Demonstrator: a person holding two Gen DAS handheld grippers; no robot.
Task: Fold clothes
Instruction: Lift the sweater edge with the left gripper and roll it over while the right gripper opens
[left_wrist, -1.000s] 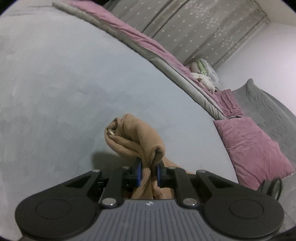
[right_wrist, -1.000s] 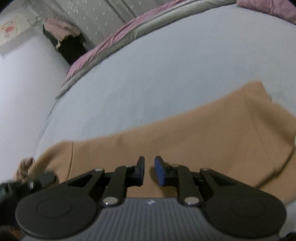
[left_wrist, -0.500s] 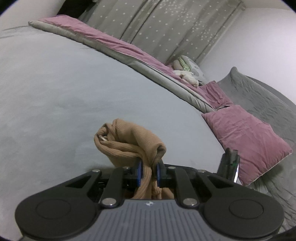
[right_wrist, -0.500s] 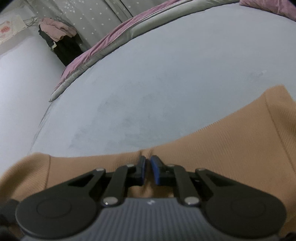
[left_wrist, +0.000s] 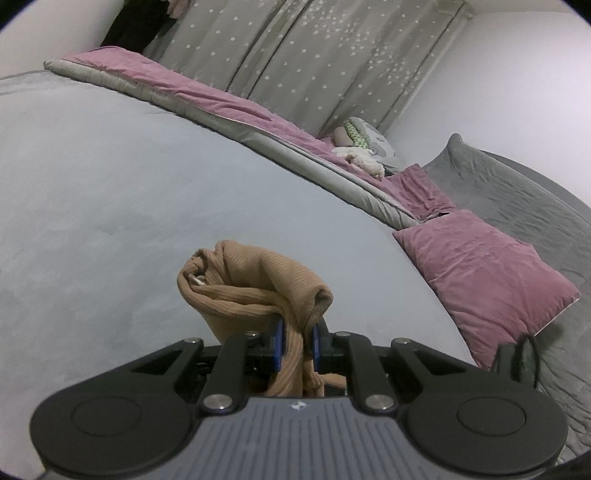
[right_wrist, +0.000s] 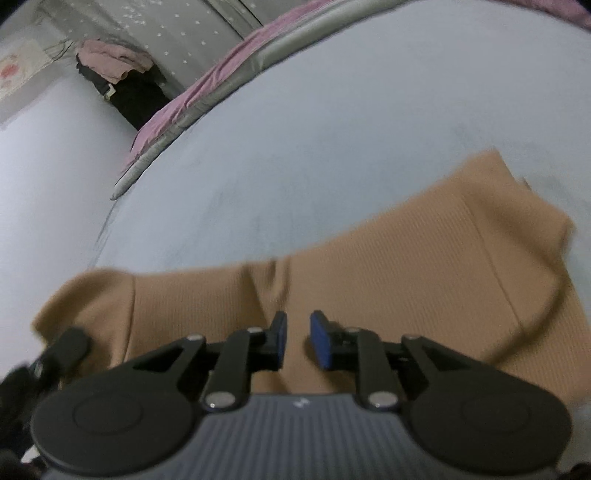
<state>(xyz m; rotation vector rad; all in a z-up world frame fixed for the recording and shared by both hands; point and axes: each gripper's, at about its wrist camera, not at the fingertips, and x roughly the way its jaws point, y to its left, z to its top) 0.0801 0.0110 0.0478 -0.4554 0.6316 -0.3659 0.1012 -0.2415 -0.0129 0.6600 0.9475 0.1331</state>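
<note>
Left hand-held gripper (left_wrist: 294, 343) is still pinching a bunched fold of the tan garment (left_wrist: 255, 291), w/ the cloth lifted above the grey bed (left_wrist: 110, 206); grip is same as 0.5 s ago, but the view is turned a bit, so the pink pillow (left_wrist: 480, 273) sits more to the right. Right hand-held gripper (right_wrist: 297, 341) was almost pressed together on the garment's edge 0.5 s ago; now its pads (right_wrist: 320, 343) are spread apart and hold nothing. The garment (right_wrist: 369, 277) lies flat on the bed (right_wrist: 332, 129) under it, w/ a small crease in front of the jaws.
</note>
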